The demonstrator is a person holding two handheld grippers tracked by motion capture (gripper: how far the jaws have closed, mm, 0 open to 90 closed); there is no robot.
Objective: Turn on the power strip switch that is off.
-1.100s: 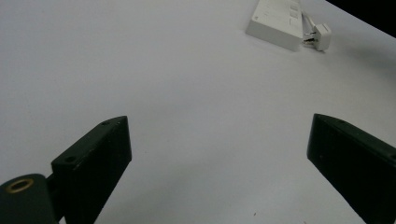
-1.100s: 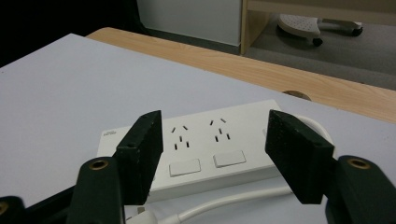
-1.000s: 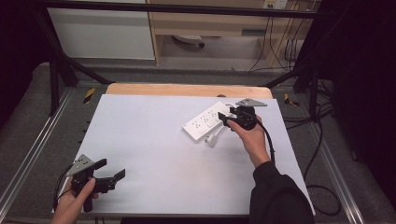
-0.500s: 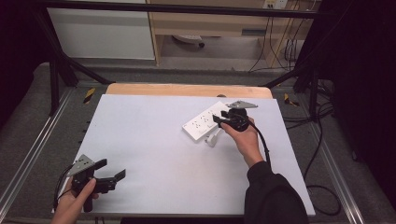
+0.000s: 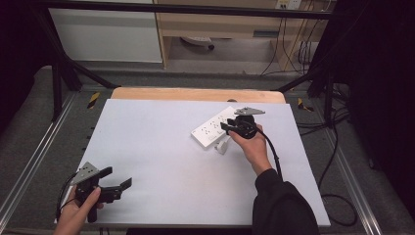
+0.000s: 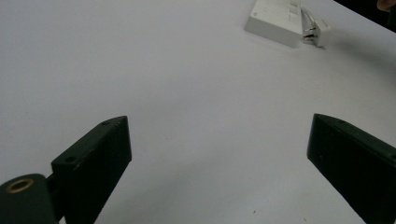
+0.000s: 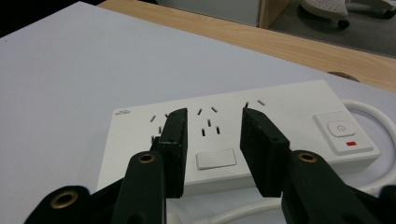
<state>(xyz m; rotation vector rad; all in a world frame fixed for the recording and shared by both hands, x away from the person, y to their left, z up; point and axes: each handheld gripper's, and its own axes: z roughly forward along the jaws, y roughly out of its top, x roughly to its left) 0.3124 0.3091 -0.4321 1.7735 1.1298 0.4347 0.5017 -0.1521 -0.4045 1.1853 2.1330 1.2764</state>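
Note:
A white power strip [image 5: 211, 129] lies at an angle on the white table [image 5: 156, 147], right of centre, with its white plug [image 5: 222, 146] beside its near edge. My right gripper [image 5: 226, 128] hangs over the strip's right end. In the right gripper view [image 7: 214, 114] its jaws have just been closing and stand narrowed above the sockets of the strip [image 7: 289, 112]. They press on nothing. My left gripper [image 5: 117, 177] rests open near the front left corner, its jaws [image 6: 219, 122] wide apart over bare table. The strip [image 6: 275, 18] and plug [image 6: 317, 31] lie far ahead of it.
The strip's white cable [image 7: 369, 109] curls past its switch end. A wooden strip [image 5: 195, 94] edges the table's far side. Black frame legs and cables stand on the floor beyond and to the right.
My right gripper has shifted slightly left and lower over the power strip, and its jaws have drawn closer together. The left gripper has stayed put.

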